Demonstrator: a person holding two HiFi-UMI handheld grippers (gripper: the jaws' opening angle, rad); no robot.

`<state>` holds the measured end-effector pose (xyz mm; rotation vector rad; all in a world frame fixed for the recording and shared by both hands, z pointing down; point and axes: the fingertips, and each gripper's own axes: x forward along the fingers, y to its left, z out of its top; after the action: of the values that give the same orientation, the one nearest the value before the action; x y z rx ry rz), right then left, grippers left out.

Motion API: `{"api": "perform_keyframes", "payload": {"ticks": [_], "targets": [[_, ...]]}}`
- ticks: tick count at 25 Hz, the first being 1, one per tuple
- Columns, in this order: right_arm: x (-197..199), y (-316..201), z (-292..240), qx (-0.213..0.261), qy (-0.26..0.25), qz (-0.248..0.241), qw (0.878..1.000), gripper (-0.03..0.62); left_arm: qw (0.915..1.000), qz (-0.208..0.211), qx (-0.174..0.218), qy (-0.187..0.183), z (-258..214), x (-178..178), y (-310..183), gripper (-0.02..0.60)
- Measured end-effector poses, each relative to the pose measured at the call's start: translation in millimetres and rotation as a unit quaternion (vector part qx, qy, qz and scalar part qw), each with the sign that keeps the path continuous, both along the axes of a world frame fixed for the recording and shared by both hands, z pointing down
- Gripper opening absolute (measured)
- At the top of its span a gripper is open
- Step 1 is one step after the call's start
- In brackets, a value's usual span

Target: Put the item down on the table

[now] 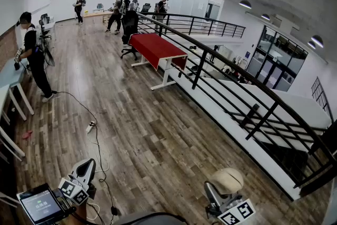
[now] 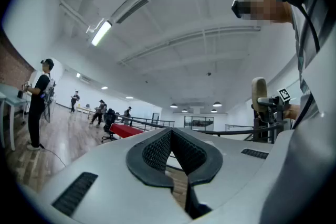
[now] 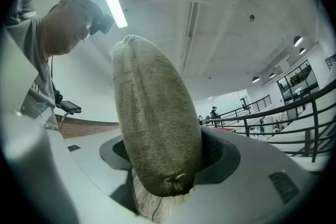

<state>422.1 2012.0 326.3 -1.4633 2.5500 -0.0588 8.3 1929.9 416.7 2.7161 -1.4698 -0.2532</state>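
Observation:
An oblong beige cloth pouch [image 3: 155, 128] stands upright between the jaws of my right gripper [image 3: 169, 157], which is shut on it, the pads pressing both of its sides. In the head view the pouch [image 1: 227, 180] sits atop the right gripper [image 1: 220, 195] at the bottom right, high above the wood floor. My left gripper [image 1: 86, 167] is at the bottom left. Its ribbed pads [image 2: 157, 150] meet at the tips with nothing between them. The left gripper view also shows the pouch [image 2: 259, 93] held up at the right.
A red-topped table [image 1: 158, 47] stands mid-room beside a black railing [image 1: 237, 89]. A light-blue table [image 1: 9, 75] is at the left, with a person [image 1: 36, 55] next to it. A cable [image 1: 98, 147] runs over the floor. Several people stand at the far end.

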Motion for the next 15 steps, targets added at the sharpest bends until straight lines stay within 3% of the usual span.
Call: {"api": "perform_keyframes", "payload": {"ticks": [11,15], "targets": [[-0.3,6.1,2.9,0.003,-0.004,-0.007,1.000,0.281,0.9973,0.014,0.064,-0.034,-49.8,23.5,28.9,0.002],[-3.0,0.4,8.0,-0.001,-0.006,-0.008,1.000,0.281,0.9968,0.021,0.069,-0.035,-51.9,28.6,27.4,0.002]]}}
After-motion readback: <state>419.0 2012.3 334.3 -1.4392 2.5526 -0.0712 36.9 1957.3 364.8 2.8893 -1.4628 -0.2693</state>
